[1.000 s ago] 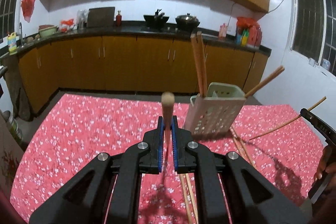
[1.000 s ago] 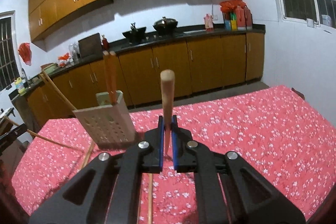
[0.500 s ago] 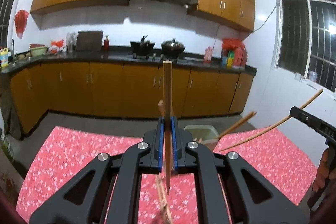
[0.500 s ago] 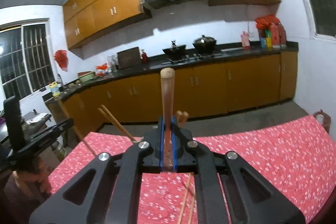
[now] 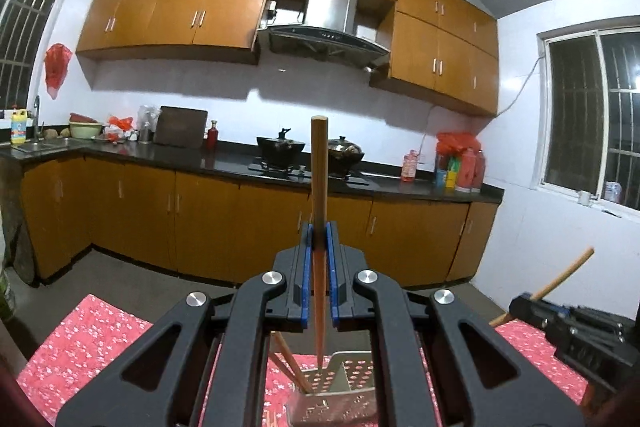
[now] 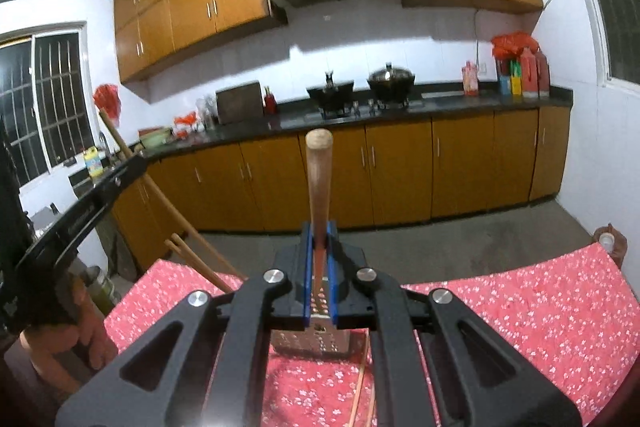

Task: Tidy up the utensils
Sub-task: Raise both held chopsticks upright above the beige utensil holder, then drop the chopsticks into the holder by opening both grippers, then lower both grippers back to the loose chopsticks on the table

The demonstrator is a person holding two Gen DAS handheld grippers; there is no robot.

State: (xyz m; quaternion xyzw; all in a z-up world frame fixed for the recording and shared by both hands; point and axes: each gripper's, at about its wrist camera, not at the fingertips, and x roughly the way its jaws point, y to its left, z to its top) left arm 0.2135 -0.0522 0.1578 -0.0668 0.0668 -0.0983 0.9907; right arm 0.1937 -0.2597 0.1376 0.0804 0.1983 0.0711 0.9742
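My left gripper [image 5: 319,247] is shut on a wooden chopstick [image 5: 319,183] held upright; its lower tip hangs just above the perforated pale utensil holder [image 5: 340,387], which has other chopsticks [image 5: 286,359] leaning in it. My right gripper [image 6: 319,247] is shut on a second wooden chopstick [image 6: 319,183], also upright, above and in front of the same holder [image 6: 316,337]. The right gripper with its chopstick also shows at the right edge of the left wrist view [image 5: 560,323]. The left gripper's arm [image 6: 80,207] shows at the left of the right wrist view.
The table carries a red flowered cloth [image 6: 520,307] with loose chopsticks [image 6: 358,387] lying near the holder. Behind are orange kitchen cabinets [image 5: 200,211], a dark counter with pots [image 5: 280,151] and a range hood. A person's hand [image 6: 72,331] holds the left tool.
Both grippers rose with their chopsticks and tipped upward. The holder dropped low in both views, now below the chopstick tips. The left chopstick went from leaning toward the camera to upright.
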